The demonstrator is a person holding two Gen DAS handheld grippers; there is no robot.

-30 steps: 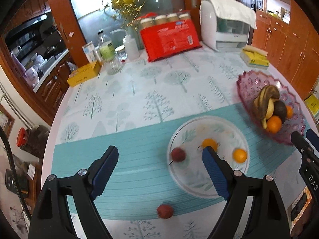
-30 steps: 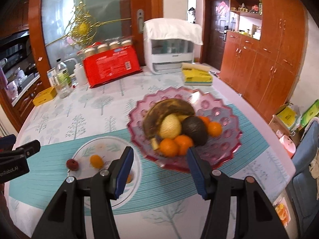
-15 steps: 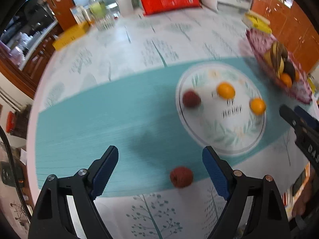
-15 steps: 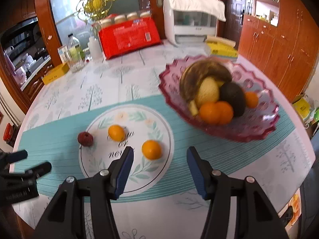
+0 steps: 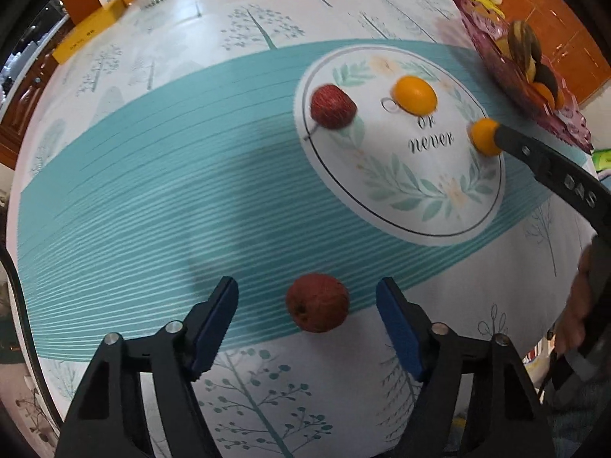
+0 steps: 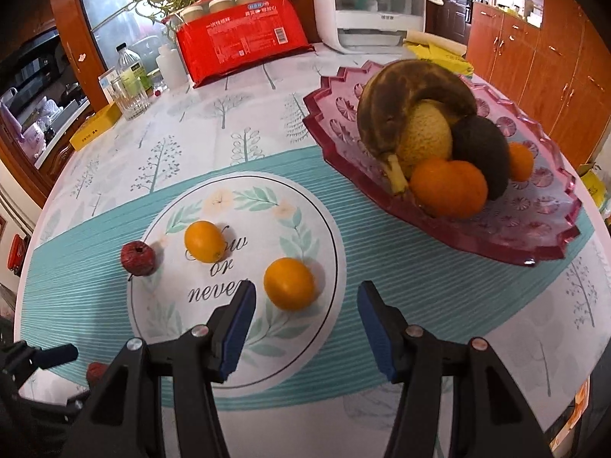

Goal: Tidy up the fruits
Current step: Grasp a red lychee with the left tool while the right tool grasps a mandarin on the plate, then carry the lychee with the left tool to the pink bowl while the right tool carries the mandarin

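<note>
Left wrist view: the left gripper (image 5: 307, 307) points steeply down at the table (image 5: 191, 49), whose cloth has a teal striped band and a tree print. Its jaws have just been closing and now stand at a middling width, with a red fruit (image 5: 317, 302) between the blue pads (image 5: 214, 328); a gap shows on both sides, so the pads do not press it. This fruit lies at the near edge of the teal band, close to the table's near edge. Further in sits the white printed circle (image 5: 401, 198) of the cloth. On its left rim lies a second red fruit (image 5: 333, 106), to the right of it a small orange (image 5: 415, 95), and at the circle's right rim another orange (image 5: 482, 135), partly covered by a finger of the right gripper (image 5: 513, 143). At the table's far right edge stands the pink bowl (image 5: 534, 107), heaped with fruit.

In the right wrist view, the right gripper (image 6: 305, 303) hangs over the circle's near right part, jaws partly open and empty, with the nearer orange just ahead of its left pad. The pink bowl, to the right, holds a browned banana (image 6: 401, 87), a pale round fruit (image 6: 424, 137), a dark avocado (image 6: 481, 152) and oranges (image 6: 448, 187).
</note>
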